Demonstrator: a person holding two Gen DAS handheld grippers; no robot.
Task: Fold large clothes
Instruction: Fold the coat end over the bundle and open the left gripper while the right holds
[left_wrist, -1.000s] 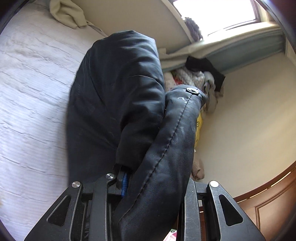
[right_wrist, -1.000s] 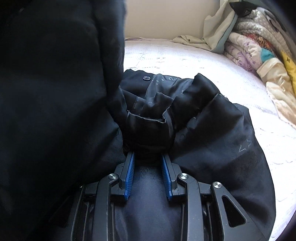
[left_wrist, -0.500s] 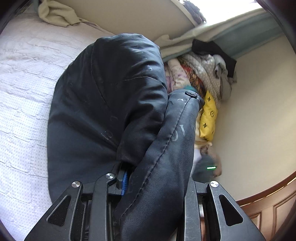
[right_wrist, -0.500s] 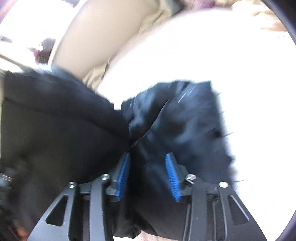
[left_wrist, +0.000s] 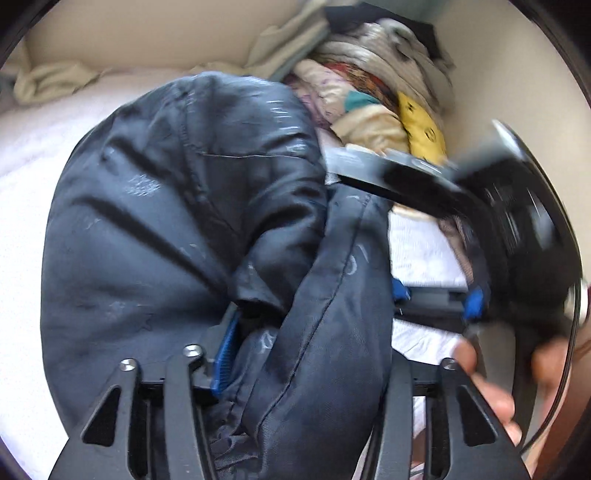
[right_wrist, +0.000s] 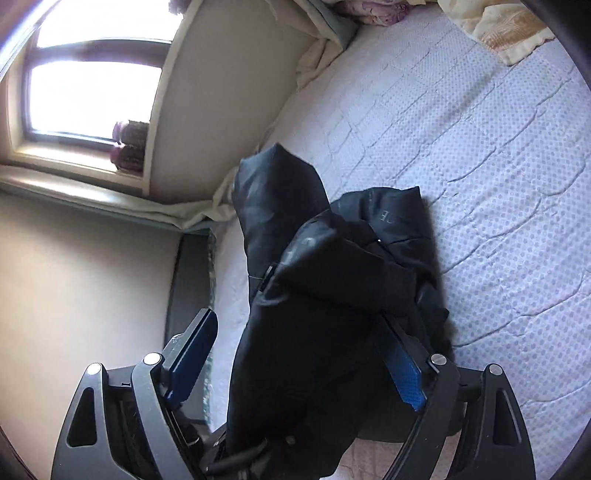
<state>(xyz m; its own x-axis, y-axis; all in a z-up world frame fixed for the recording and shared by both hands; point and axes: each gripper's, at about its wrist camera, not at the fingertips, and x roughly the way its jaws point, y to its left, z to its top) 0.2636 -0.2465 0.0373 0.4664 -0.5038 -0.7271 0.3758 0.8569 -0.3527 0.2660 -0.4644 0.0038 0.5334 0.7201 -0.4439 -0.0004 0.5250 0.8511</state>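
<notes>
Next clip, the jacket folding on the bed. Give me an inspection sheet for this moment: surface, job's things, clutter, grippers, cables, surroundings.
Surface: bed with a pale quilted cover.
Job's things: dark jacket bunched on the bed.
Clutter: pile of mixed clothes against the wall; beige cloth at the bed's far edge.
Grippers: left gripper has jacket fabric between its jaws, which have just been opening; grip unclear. Right gripper, jaws just opened wide, fabric draped between without being pressed.
Cables: thin black cable beside the person's hand.
Surroundings: window, plain walls.
</notes>
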